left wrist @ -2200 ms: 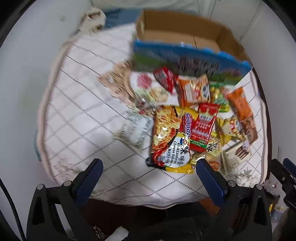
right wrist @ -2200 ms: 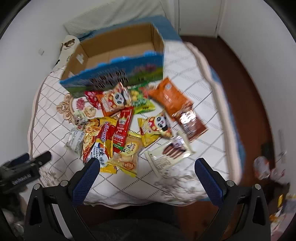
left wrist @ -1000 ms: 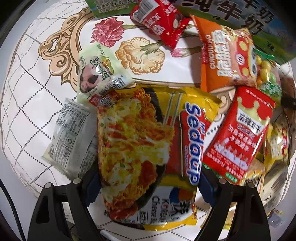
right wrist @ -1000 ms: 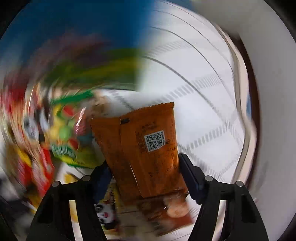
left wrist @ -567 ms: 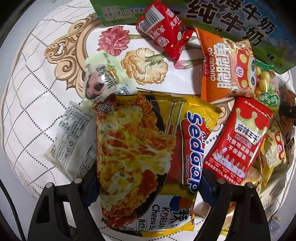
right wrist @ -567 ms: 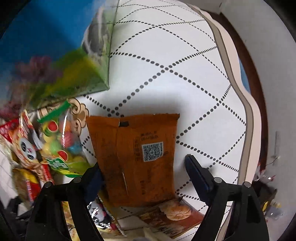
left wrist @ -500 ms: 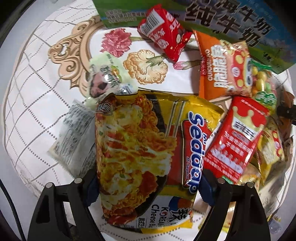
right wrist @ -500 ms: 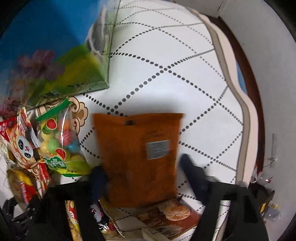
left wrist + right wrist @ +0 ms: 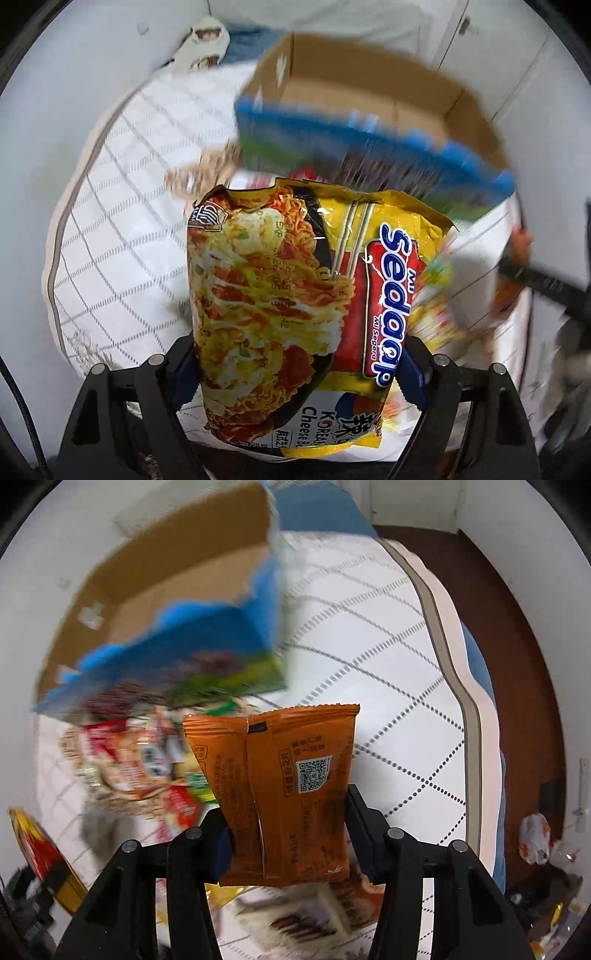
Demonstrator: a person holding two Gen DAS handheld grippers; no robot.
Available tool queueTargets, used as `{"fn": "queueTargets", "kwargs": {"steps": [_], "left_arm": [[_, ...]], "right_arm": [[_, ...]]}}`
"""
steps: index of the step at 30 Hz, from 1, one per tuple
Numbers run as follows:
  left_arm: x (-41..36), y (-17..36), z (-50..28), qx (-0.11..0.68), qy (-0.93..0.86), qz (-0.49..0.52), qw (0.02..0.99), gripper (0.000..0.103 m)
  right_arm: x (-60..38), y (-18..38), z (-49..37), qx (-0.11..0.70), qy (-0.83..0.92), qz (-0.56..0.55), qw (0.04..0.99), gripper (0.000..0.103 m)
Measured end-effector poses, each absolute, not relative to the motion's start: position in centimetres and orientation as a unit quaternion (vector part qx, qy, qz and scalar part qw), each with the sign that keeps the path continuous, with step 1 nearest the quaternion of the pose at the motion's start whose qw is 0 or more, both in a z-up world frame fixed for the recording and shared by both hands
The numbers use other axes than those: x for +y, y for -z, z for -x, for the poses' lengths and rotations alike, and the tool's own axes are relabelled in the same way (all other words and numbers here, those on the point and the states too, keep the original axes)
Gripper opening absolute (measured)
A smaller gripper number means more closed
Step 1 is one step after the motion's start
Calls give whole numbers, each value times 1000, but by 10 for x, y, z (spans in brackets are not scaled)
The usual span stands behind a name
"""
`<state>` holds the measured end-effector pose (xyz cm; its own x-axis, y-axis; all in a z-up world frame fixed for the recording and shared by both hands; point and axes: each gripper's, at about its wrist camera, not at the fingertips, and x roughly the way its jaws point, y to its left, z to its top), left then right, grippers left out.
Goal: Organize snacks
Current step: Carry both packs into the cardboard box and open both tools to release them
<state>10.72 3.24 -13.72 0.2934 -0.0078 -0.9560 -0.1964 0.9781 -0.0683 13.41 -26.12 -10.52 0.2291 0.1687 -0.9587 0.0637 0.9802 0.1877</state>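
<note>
My left gripper [image 9: 295,369] is shut on a big yellow Sedaap noodle packet [image 9: 295,314] and holds it up above the white quilted cover [image 9: 122,240]. In the right wrist view my right gripper [image 9: 288,838] has an orange snack packet [image 9: 288,794] between its pads, lifted off the cover, and its jaws are still closing on it. Beyond both packets stands an open cardboard box [image 9: 332,136] with blue and green printed sides, its inside bare [image 9: 184,565]. The noodle packet [image 9: 33,849] also shows at the right view's lower left edge.
A blurred pile of loose snack packets [image 9: 140,768] lies in front of the box. The quilted cover [image 9: 388,664] ends at a curved edge on the right, with dark brown floor [image 9: 517,627] and some litter [image 9: 535,834] beyond it.
Both grippers have risen, each lifting its packet off the cover. The right jaws have drawn in onto the orange packet. The box's open top has come into view.
</note>
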Motion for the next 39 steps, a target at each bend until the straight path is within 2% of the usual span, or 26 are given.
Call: {"fn": "queueTargets", "kwargs": {"steps": [4, 7, 12, 15, 21, 25, 34, 35, 36, 38, 39], "left_arm": [[31, 86, -150, 571, -18, 122, 812, 85], [21, 66, -195, 555, -5, 116, 824, 85], [17, 49, -288, 549, 17, 89, 831, 85], [14, 63, -340, 572, 22, 89, 815, 85], [17, 131, -425, 649, 50, 93, 753, 85], [23, 178, -451, 686, 55, 105, 718, 85], [32, 218, -459, 715, 50, 99, 690, 85], [32, 220, -460, 713, 54, 94, 693, 85], [31, 222, -463, 709, 58, 88, 698, 85], [26, 222, -465, 710, 58, 81, 697, 89], [27, 223, -466, 713, 58, 82, 694, 89]], "right_arm": [[-234, 55, -142, 599, -74, -124, 787, 55], [-219, 19, -162, 582, -102, -133, 796, 55], [-194, 9, -230, 574, -96, -131, 802, 55], [-186, 17, -273, 585, -91, -139, 794, 55], [-162, 61, -349, 617, -75, -113, 775, 55], [-149, 92, -376, 638, -61, -91, 762, 55], [-139, 145, -410, 665, -56, -73, 741, 56], [-138, 151, -413, 670, -56, -68, 737, 60], [-136, 154, -416, 673, -55, -64, 735, 75], [-134, 160, -419, 671, -47, -54, 738, 99], [-131, 163, -420, 673, -50, -47, 737, 99]]}}
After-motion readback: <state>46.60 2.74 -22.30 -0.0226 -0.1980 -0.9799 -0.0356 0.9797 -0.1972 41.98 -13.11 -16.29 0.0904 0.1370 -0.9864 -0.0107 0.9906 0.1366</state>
